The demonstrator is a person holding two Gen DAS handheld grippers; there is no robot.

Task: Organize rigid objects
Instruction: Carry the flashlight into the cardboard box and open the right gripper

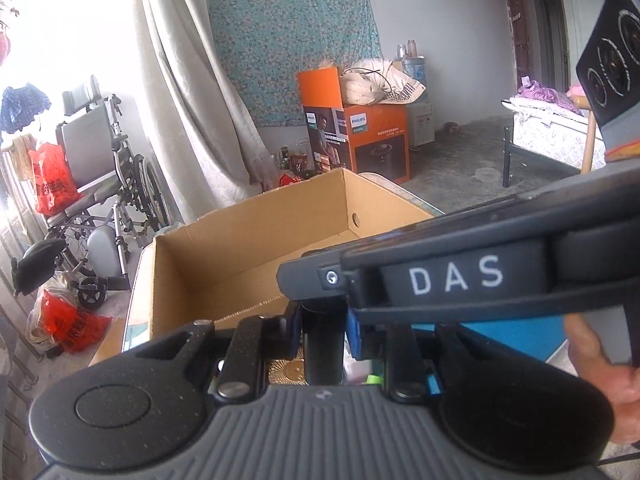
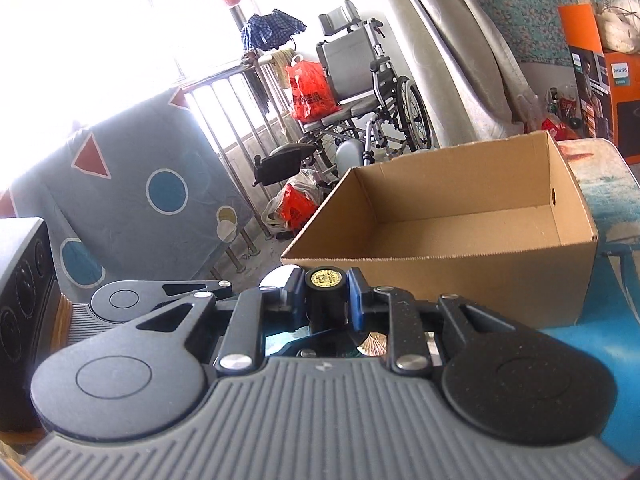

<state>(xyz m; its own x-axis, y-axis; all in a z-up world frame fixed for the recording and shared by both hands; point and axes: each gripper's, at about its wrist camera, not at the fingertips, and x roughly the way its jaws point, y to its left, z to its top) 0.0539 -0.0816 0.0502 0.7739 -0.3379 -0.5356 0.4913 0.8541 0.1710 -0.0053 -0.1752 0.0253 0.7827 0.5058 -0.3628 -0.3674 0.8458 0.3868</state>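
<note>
In the left wrist view my left gripper [image 1: 325,326] is shut on an upright black cylinder [image 1: 323,344], its blue pads [image 1: 295,330] pressed to either side. The right tool's body, marked DAS [image 1: 456,280], crosses close in front, with a hand [image 1: 604,364] on it. In the right wrist view my right gripper [image 2: 325,300] is shut on a second black cylinder with a gold sticker on top [image 2: 325,280]. An open, empty cardboard box [image 1: 248,248] [image 2: 460,236] stands just beyond both grippers on the blue table [image 2: 608,320]. The left tool's black housing [image 2: 124,300] shows at the left.
Small items lie under the grippers: a gold sunburst piece [image 1: 288,372] and a gold shell-like piece [image 2: 372,350]. A wheelchair [image 2: 360,80], red bags [image 2: 296,204], a metal railing [image 2: 240,128] and an orange Philips box [image 1: 360,140] stand on the floor beyond.
</note>
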